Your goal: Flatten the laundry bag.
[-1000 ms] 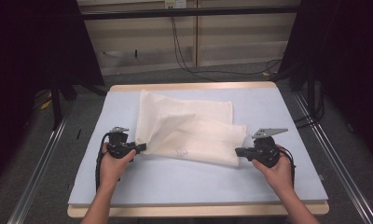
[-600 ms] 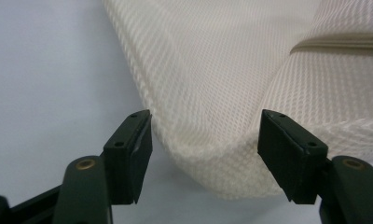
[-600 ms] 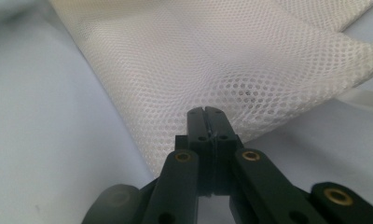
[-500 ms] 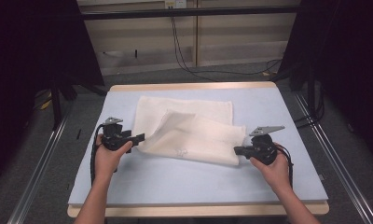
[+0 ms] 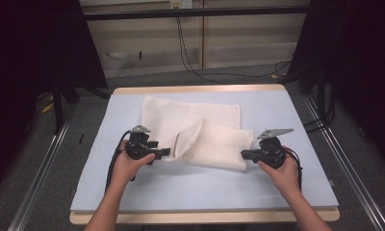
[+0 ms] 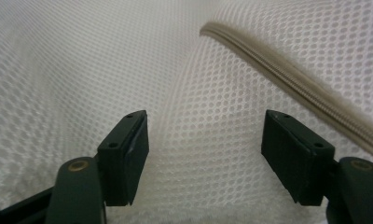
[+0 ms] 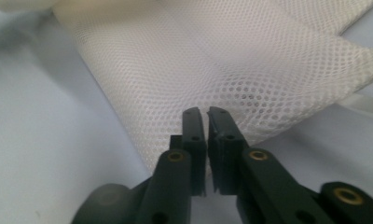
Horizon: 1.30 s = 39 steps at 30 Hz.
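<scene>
From the high view I see the white mesh laundry bag [image 5: 195,132] lying half folded in the middle of the blue desk [image 5: 205,187], with a raised fold running toward 6 o'clock. My left tongs [image 5: 165,152] sit at the bag's 8 o'clock edge, and my right tongs [image 5: 244,154] at its 4 o'clock corner. In the left gripper view the left tongs [image 6: 205,156] stand spread, with mesh [image 6: 208,140] lying between the jaws but untouched by either pad; the zipper seam [image 6: 292,88] runs off toward 2 o'clock. In the right gripper view the right tongs [image 7: 206,135] are nearly pressed together, their jaws having just been opening a little. A thin gap shows, and I cannot tell whether the bag's hem [image 7: 268,133] is caught in it. I judge the bag light, limp and airy: it will sag and drape, and slip from a shallow pinch. The best hold is a doubled edge, a corner or the stiffer zipper seam.
</scene>
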### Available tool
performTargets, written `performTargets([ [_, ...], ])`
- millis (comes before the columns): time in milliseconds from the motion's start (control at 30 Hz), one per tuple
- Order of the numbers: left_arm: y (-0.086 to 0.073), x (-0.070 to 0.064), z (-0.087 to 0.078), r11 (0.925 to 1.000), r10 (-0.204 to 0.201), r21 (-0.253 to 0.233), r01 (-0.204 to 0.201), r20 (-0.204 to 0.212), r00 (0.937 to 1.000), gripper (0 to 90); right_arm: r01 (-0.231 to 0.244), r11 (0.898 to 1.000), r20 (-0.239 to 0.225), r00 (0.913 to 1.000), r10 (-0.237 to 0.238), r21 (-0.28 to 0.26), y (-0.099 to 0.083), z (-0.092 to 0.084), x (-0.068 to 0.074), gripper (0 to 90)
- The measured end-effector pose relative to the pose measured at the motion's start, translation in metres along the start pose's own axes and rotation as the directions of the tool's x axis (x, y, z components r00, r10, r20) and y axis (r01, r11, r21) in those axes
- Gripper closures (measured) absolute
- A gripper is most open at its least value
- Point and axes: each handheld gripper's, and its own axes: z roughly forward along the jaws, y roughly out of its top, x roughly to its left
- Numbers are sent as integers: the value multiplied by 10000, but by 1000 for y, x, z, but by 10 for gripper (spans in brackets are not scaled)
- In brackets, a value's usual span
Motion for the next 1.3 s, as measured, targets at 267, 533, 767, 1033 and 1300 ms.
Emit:
performTargets([
  [267, -9, -2, 5, 9972, 671, 352, -662, -251, 9974, 455, -897, 9959, 556, 9944, 904, -144, 2, 2, -12, 565],
  [533, -12, -7, 6, 9936, 972, 644, -927, -715, 9927, 617, -2031, 9792, 1316, 9706, 2016, -25, 7, 12, -24, 500],
  [767, -14, -7, 2, 9976, 317, 637, -277, -615, 9976, 841, -2708, 9620, 1346, 9525, 2731, -353, 7, 17, -32, 517],
  [1033, -15, 0, -13, 9983, -370, 428, 391, -482, 9981, 863, -1589, 9807, 708, 9833, 1675, -1142, 10, 4, -27, 840],
  [1300, -20, 3, -29, 9982, -554, 230, 563, -371, 9978, 863, -832, 9847, 113, 9962, 860, -1532, -1, -16, -13, 844],
])
